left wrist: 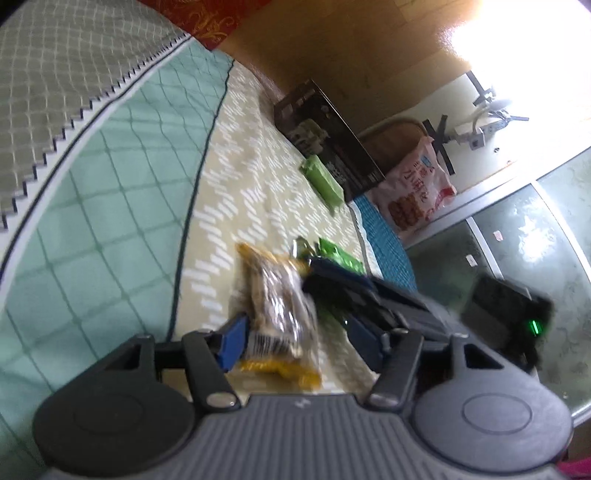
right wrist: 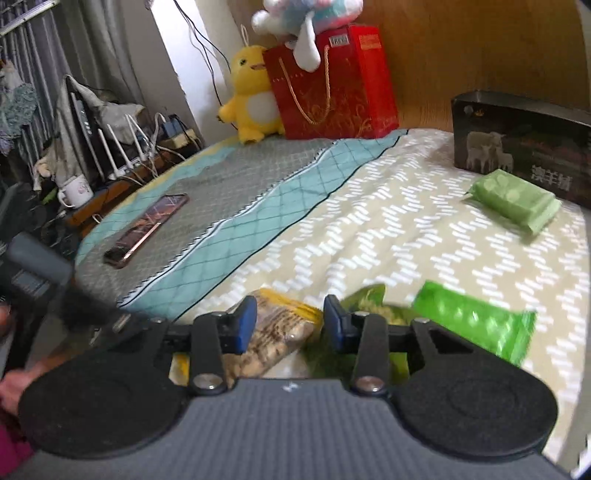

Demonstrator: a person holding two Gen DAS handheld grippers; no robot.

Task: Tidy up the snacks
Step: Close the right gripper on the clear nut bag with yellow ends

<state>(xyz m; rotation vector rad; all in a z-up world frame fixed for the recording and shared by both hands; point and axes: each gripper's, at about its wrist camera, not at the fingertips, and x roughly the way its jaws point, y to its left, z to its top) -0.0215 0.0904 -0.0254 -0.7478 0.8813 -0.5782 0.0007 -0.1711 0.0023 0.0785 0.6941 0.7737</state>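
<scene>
While the right gripper (right wrist: 290, 325) stands partly open, its blue pads flank a crinkly clear peanut bag (right wrist: 275, 332) with yellow ends, not plainly pinching it. The left gripper (left wrist: 299, 343), half open, straddles the same bag (left wrist: 277, 310); grip unclear. On the quilted bedspread (right wrist: 369, 229), glossy green packets (right wrist: 476, 323) lie at 3 o'clock, a soft green pack (right wrist: 513, 197) at 1 o'clock.

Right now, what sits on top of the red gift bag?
A pastel plush toy lies on the red gift bag, one limb hanging over its front. The frame's edge crops the toy's top; the bag's contents are hidden.
</scene>
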